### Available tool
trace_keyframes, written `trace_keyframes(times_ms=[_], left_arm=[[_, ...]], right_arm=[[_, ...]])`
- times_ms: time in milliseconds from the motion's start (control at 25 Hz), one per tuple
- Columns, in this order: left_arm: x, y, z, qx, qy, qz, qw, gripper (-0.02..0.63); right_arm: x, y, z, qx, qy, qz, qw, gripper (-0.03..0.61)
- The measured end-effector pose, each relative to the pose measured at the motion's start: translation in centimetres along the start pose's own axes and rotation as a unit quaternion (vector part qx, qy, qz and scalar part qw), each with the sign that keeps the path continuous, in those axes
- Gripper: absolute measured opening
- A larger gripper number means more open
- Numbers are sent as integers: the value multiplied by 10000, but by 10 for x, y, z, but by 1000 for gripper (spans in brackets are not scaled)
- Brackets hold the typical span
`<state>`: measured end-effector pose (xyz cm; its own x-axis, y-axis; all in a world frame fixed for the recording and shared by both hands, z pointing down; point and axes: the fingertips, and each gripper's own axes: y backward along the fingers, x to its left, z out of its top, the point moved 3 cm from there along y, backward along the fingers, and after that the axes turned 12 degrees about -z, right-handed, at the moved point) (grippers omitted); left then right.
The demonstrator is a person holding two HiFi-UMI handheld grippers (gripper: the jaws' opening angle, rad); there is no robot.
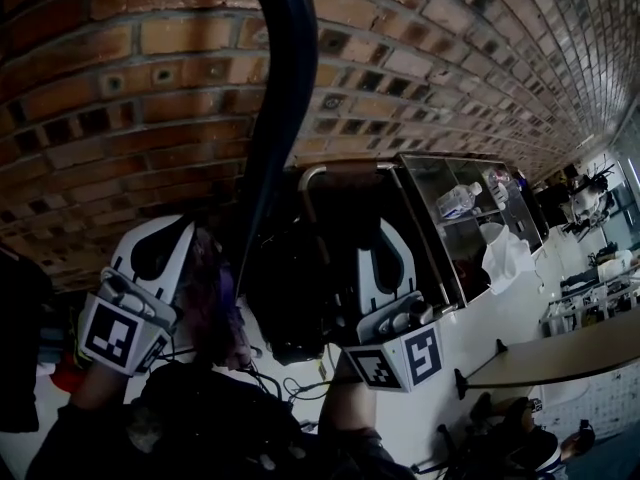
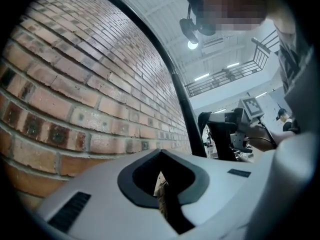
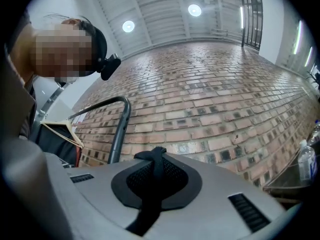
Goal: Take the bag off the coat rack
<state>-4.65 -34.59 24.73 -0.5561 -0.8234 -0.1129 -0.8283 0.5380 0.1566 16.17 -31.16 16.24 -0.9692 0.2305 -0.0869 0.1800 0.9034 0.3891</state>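
Right gripper [image 3: 156, 153] is shut tight on the bag's black strap [image 3: 149, 201]; left gripper [image 2: 161, 173] nips a tan strip [image 2: 161, 195]; the bag [image 1: 290, 318] hangs between them against the rack pole [image 1: 285, 98], so I'd lift straight up.

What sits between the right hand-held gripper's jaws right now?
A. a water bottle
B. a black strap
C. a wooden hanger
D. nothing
B: in its own view, the right hand-held gripper has its jaws closed on a black strap that pokes up past their tips.
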Motion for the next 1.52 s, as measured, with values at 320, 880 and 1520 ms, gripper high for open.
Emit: trace_keyframes(times_ms=[320,880,1520], left_arm=[[-10,6,-4,-53,10,-12,10000,35],[-53,33,-35,-10,80,20,10000,35],[-145,70,-25,70,59,141,9999,35]], right_arm=[[-2,27,-23,262,-264,-43,9993,15],[2,106,-37,38,-279,90,9996,15],[11,211,-19,107,-325,322,9989,15]])
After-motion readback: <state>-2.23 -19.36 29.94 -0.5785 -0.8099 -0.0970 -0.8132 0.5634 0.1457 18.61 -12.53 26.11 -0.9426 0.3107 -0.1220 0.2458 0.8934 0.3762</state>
